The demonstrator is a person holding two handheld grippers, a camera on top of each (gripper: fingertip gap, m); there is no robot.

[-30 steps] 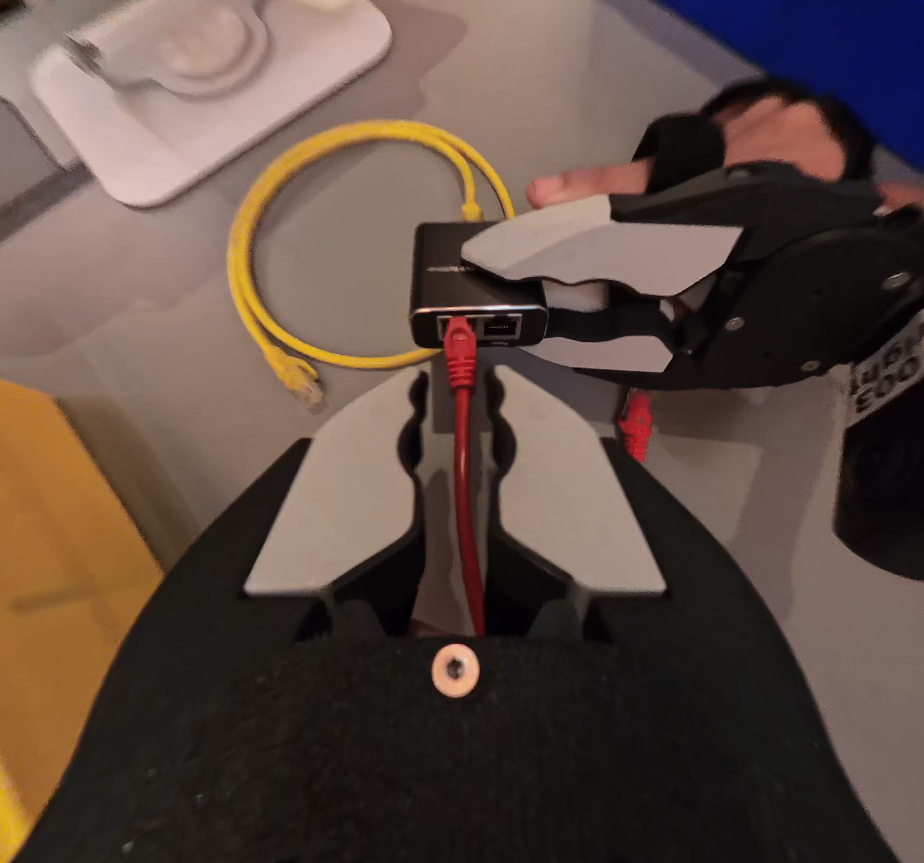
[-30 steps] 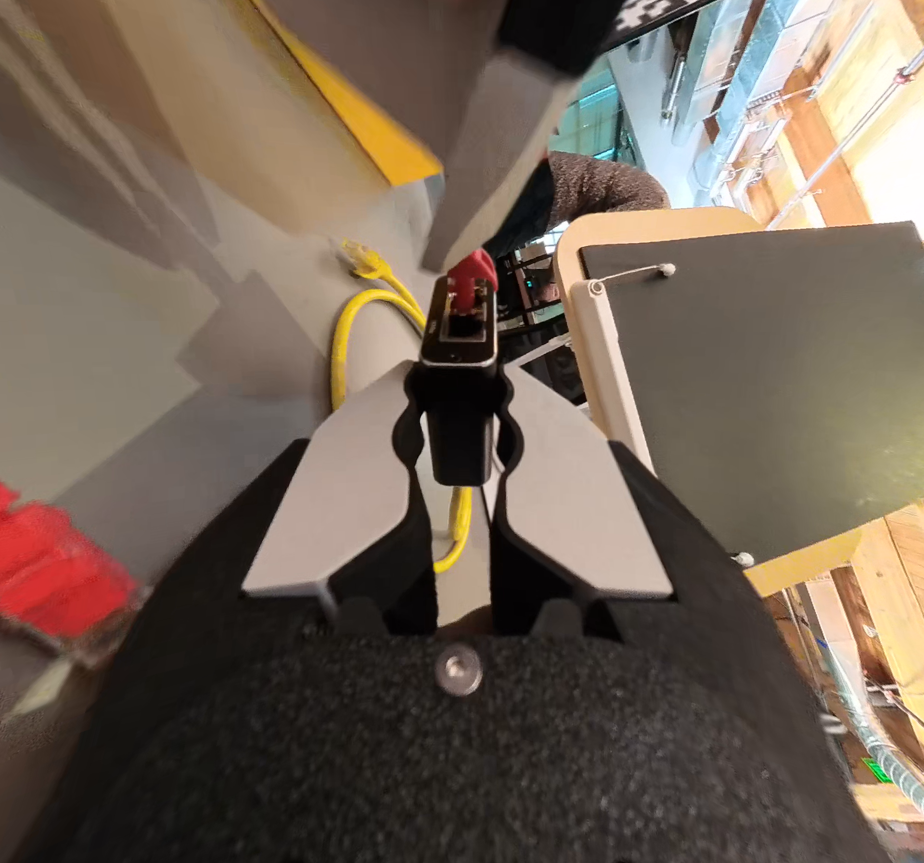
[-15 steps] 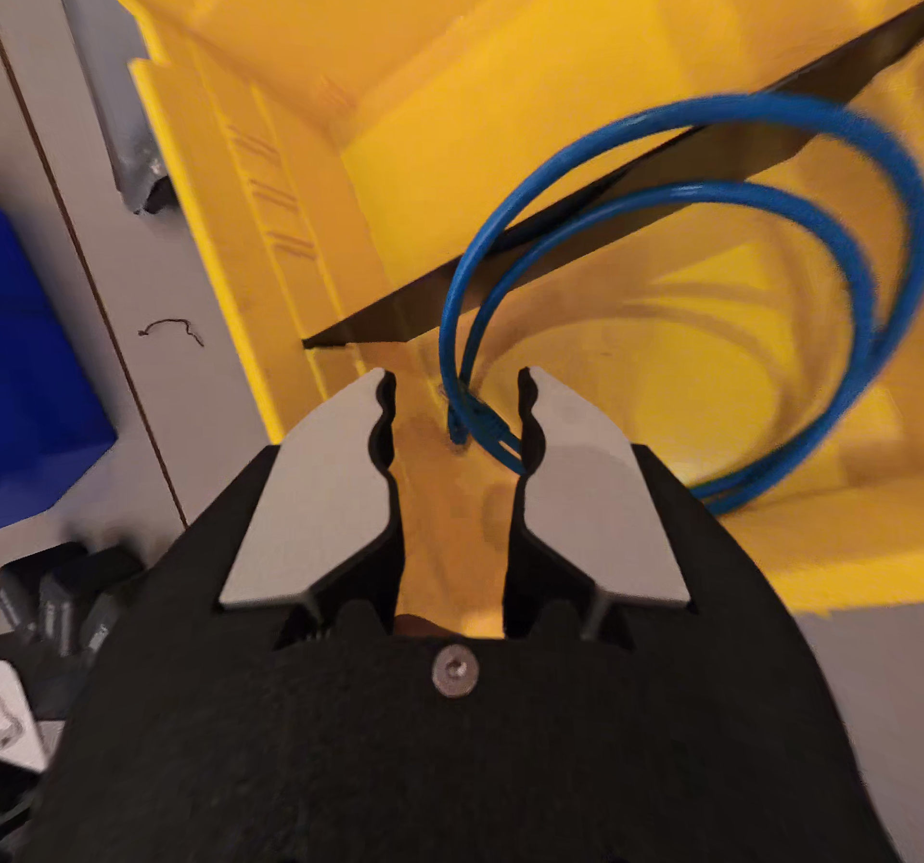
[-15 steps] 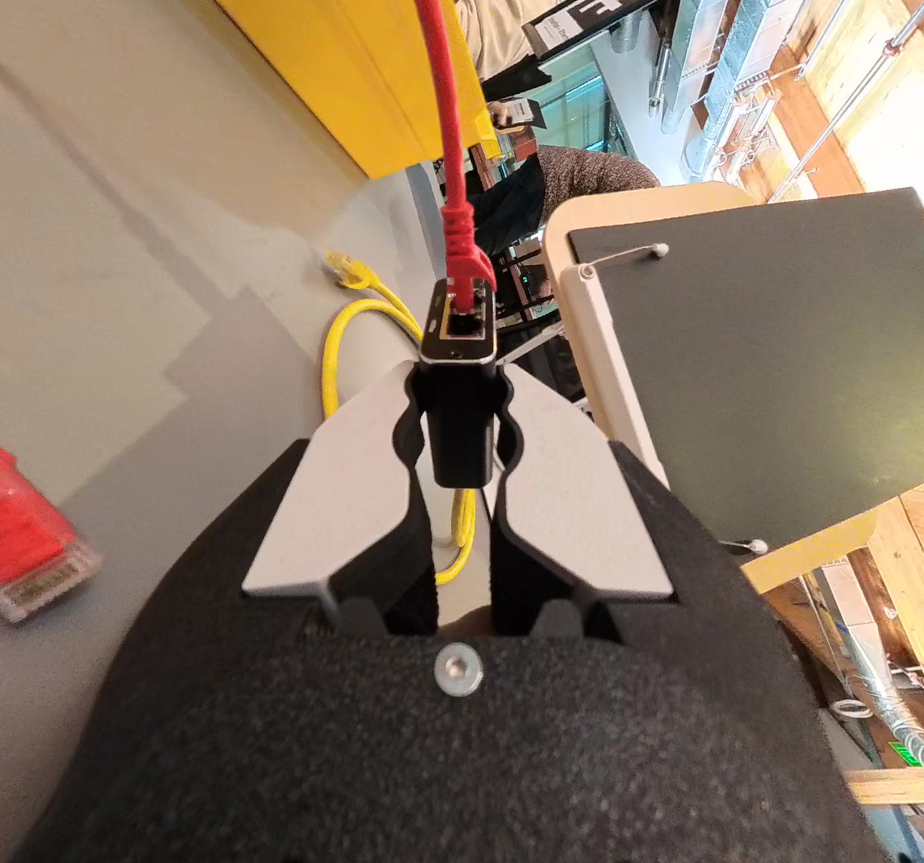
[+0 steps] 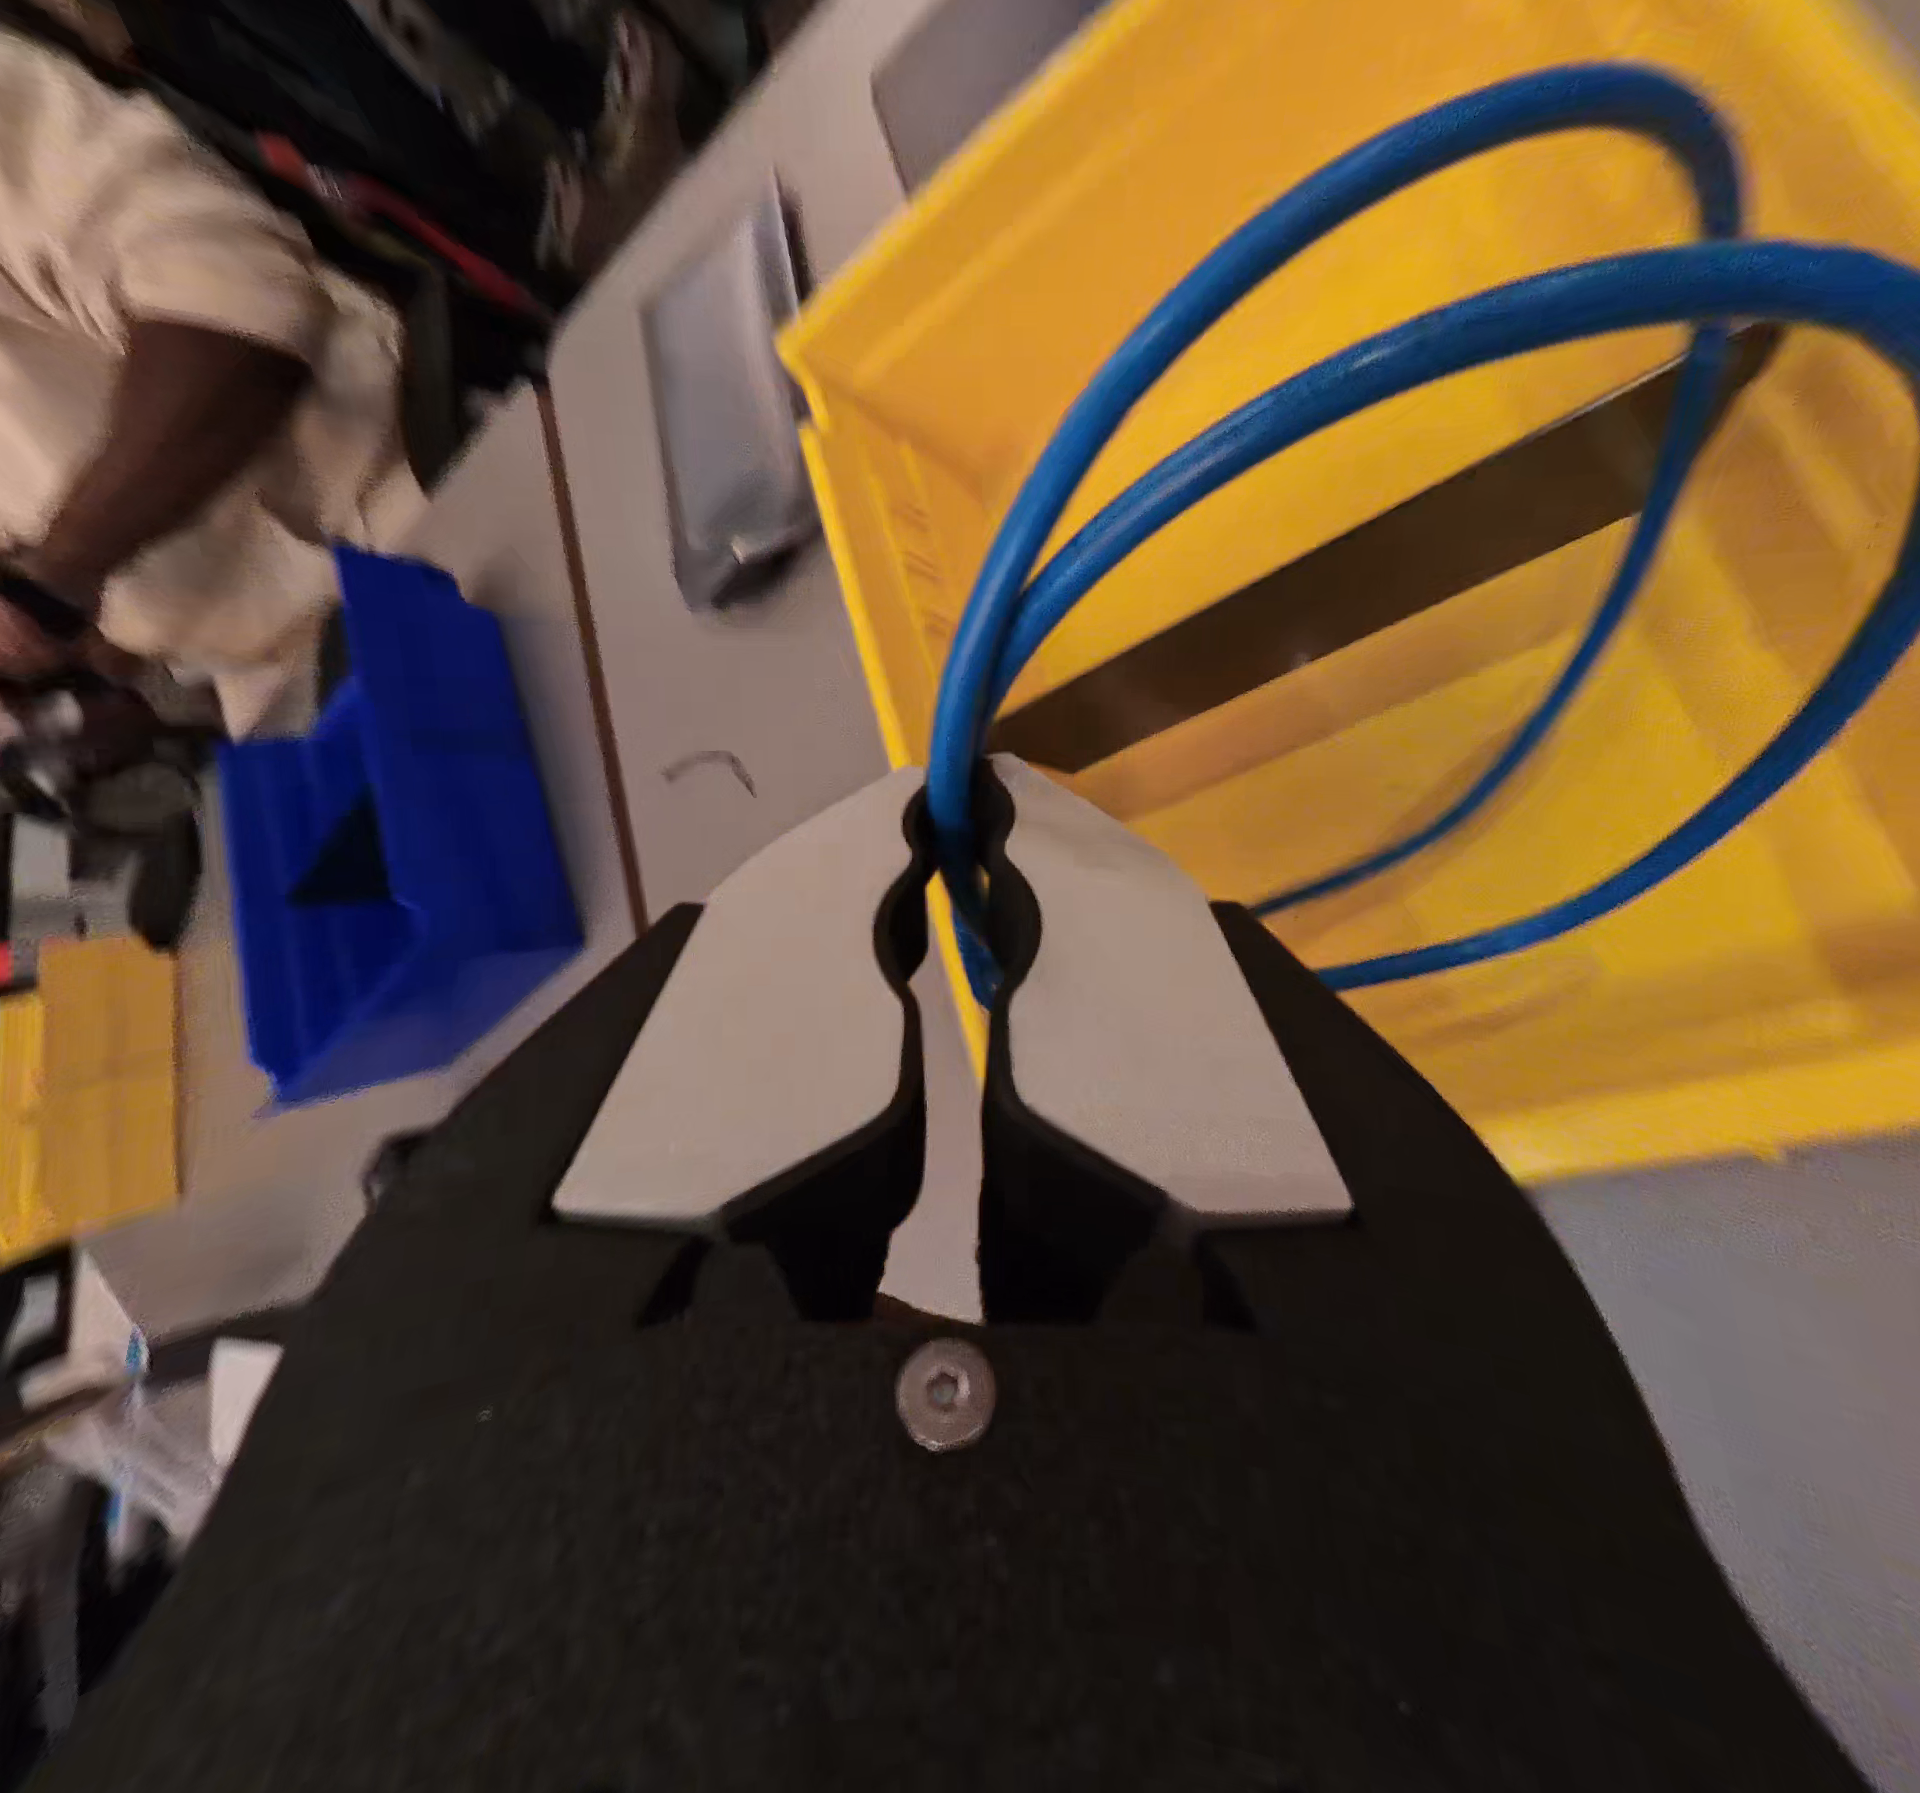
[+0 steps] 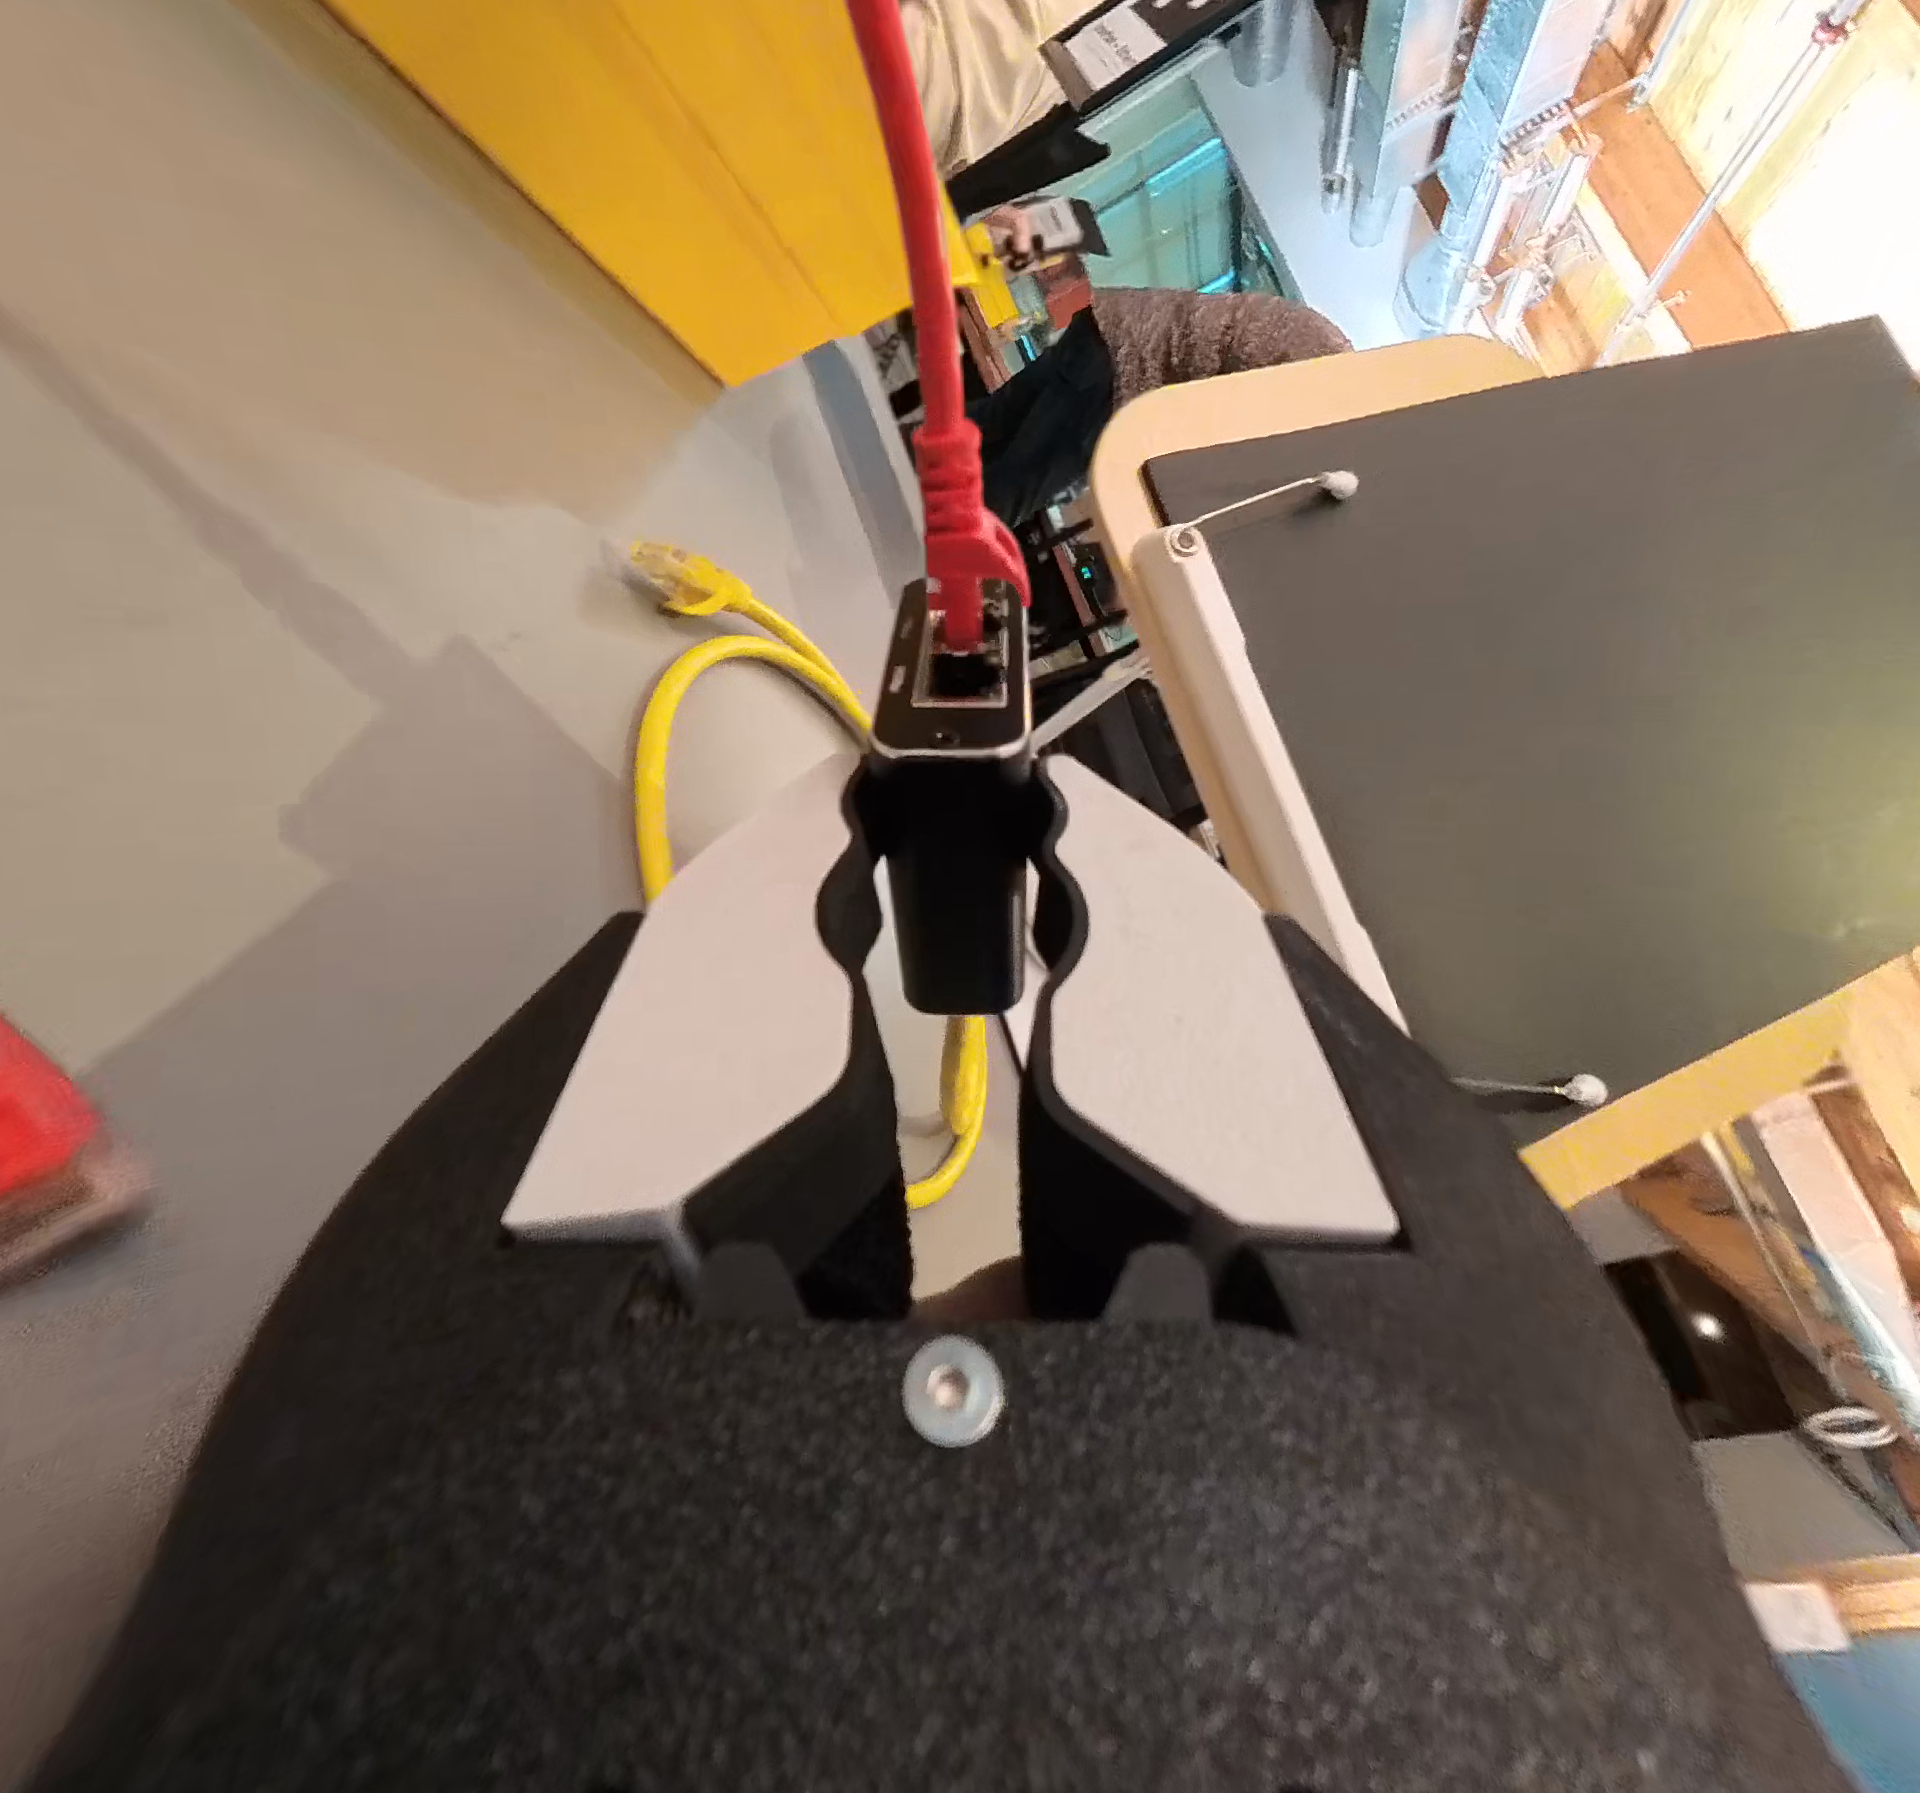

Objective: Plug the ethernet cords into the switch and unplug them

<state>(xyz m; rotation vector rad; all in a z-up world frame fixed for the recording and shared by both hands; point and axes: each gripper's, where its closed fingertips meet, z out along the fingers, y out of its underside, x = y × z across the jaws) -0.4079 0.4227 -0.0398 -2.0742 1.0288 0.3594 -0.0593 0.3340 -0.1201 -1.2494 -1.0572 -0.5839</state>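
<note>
The left gripper (image 5: 958, 813) is clamped on the blue cord (image 5: 1351, 361), its tips pinched together around the cable near one end. From there the cord rises in two wide loops in front of the yellow bin (image 5: 1299, 133). The picture is blurred here, so the cord's plug seems to sit between the fingers, but I cannot be sure. A blue bin (image 5: 384, 839) stands farther off to the left on the grey surface (image 5: 665, 663).

The right gripper (image 6: 954, 787) is closed on the black switch (image 6: 956, 870), holding it by its sides with the port face pointing away from the camera. The red cord (image 6: 914, 216) is plugged into the far port and runs up out of the picture. The near port shows open. Beneath the switch the yellow cord (image 6: 665, 735) lies looped on the surface, one plug (image 6: 665, 571) free beside the bin's wall. A dark board (image 6: 1558, 756) with a pale frame stands to the right.
</note>
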